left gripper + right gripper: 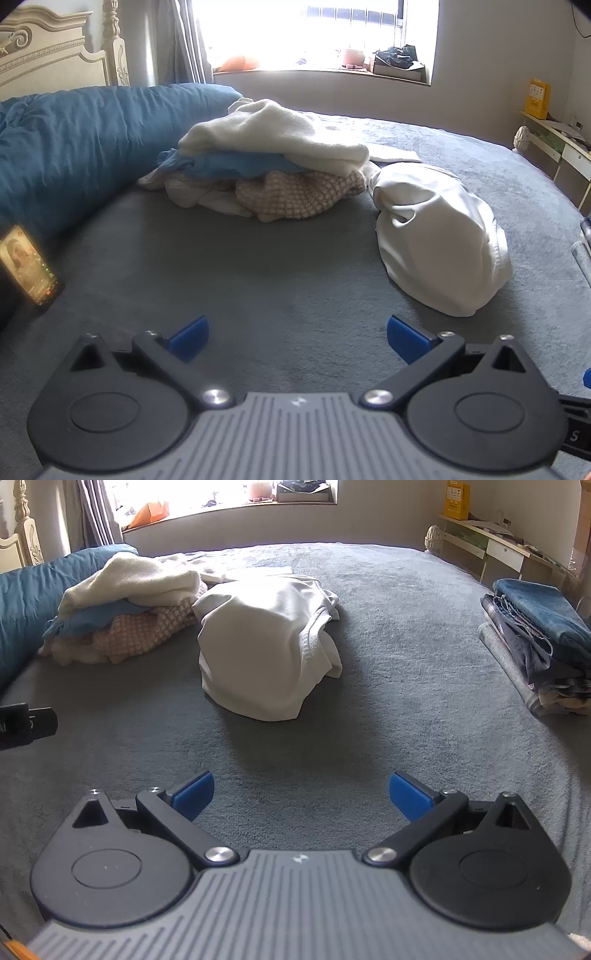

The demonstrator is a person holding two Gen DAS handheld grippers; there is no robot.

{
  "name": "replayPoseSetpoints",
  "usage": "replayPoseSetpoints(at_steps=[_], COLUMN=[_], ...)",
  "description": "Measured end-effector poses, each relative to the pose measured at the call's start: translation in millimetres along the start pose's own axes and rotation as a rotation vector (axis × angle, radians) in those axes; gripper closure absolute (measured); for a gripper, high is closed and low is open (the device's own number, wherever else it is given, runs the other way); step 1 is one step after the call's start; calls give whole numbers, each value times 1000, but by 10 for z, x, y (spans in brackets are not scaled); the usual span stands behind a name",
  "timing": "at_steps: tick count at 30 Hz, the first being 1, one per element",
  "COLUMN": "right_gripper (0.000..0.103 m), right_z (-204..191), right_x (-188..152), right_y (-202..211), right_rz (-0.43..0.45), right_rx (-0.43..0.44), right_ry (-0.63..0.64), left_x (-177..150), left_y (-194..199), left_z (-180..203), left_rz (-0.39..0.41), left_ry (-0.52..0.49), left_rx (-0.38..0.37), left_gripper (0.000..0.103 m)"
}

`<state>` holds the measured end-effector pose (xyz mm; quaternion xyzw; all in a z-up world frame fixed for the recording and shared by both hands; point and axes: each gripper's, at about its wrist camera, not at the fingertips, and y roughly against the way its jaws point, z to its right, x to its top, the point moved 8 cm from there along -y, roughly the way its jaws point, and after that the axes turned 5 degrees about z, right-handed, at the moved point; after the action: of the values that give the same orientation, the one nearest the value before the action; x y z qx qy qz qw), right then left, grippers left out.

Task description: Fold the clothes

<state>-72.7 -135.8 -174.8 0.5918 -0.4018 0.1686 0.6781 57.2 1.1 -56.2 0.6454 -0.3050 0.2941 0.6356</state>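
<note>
Gaping grippers (297, 336) (301, 793) (two), white garment (264, 646)

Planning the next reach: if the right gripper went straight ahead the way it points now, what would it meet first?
Probably the white garment, bunched in a mound on the grey bed cover. Only bare cover lies between it and the open right gripper. Depth is uncertain through the fisheye.

Lighting: daylight from window (314, 33), blown out to white glare. Bed surface (295, 266) evenly lit; soft shadows beneath garments. Fisheye bending, dark vignette at corners. Windowsill items perhaps slightly blurred.
</note>
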Motion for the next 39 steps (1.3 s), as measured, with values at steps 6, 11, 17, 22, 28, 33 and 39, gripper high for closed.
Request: replayPoseSetpoints(at_steps=[6, 11, 17, 22, 28, 33, 39], right_gripper=[1, 1, 1, 1, 1, 1, 1], right_z=[1, 18, 7, 13, 19, 23, 21], right_x=[-44, -9, 1, 1, -5, -4, -8], right_y=[57, 62, 55, 57, 56, 63, 64], right_rz=[11, 11, 3, 0, -3, -3, -4], right_rx=[-5, -10, -13, -15, -12, -15, -18], right_ry=[-4, -15, -23, -25, -30, -31, -32], left_x=[43, -48, -124, -44, -71, -123, -132], left_y=[-67, 8, -9, 62, 28, -18, -5], left_z=[-30, 28, 29, 5, -20, -63, -63], left_rz=[-1, -5, -39, 5, -18, -33, -24], left_ry=[-14, -53, -18, 9, 28, 13, -3], left_rx=[-17, 2, -48, -26, -13, 29, 33], left_gripper=[0, 0, 0, 0, 0, 0, 0])
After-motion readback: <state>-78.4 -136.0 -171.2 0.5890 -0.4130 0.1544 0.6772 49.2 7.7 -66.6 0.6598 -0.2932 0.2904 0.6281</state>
